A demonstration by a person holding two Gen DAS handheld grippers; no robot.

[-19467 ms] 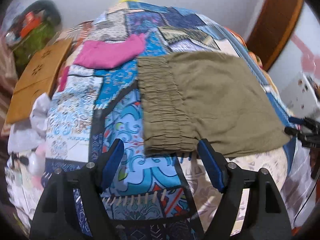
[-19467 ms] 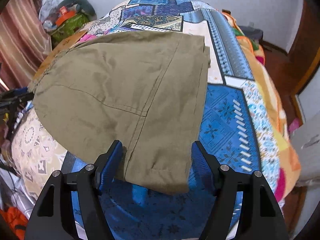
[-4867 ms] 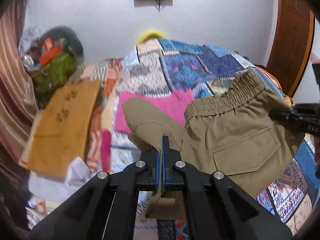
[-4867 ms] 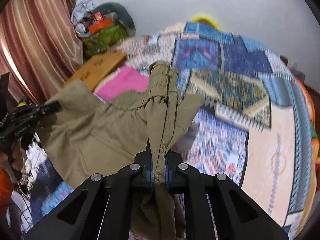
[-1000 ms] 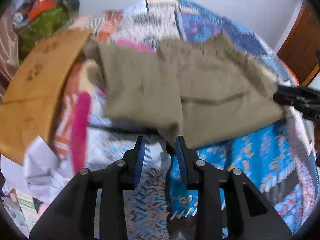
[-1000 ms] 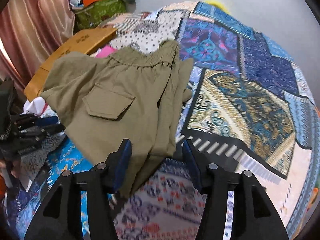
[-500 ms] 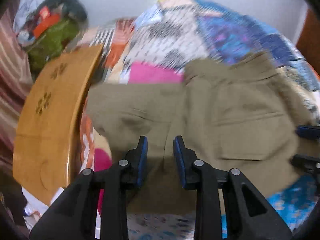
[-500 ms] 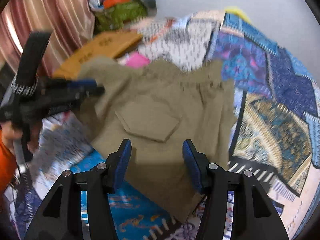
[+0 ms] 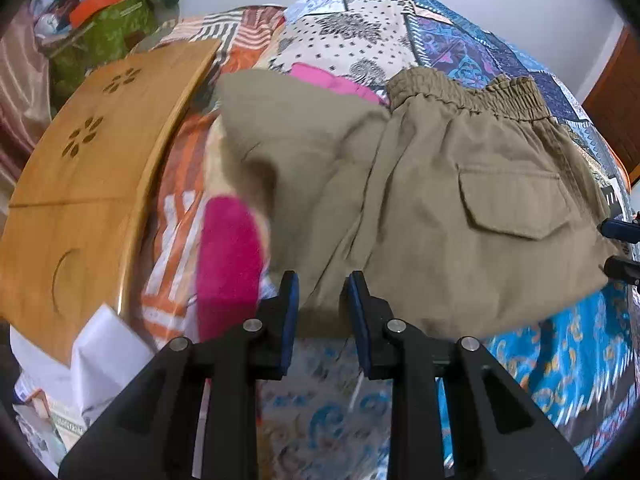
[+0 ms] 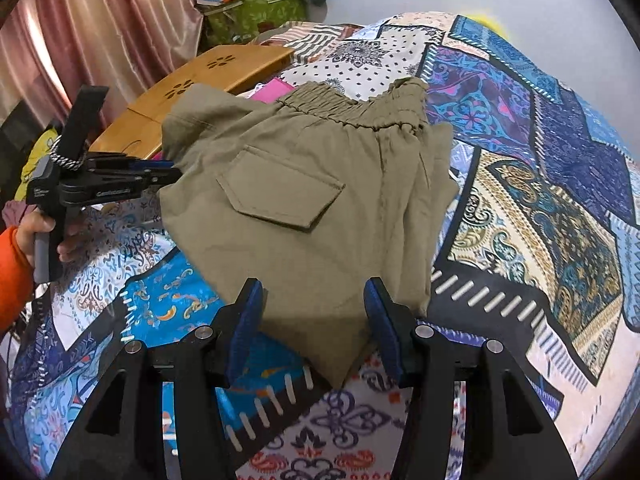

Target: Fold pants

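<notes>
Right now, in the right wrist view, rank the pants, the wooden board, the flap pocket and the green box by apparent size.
1. pants
2. wooden board, partly hidden by the pants
3. flap pocket and green box: look alike, and the box sits farther away, so unranked.

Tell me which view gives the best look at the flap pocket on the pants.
The right wrist view: the flap pocket sits central and sharp, pointed flap fully visible. The left wrist view shows it too, off to the right and softer.
</notes>
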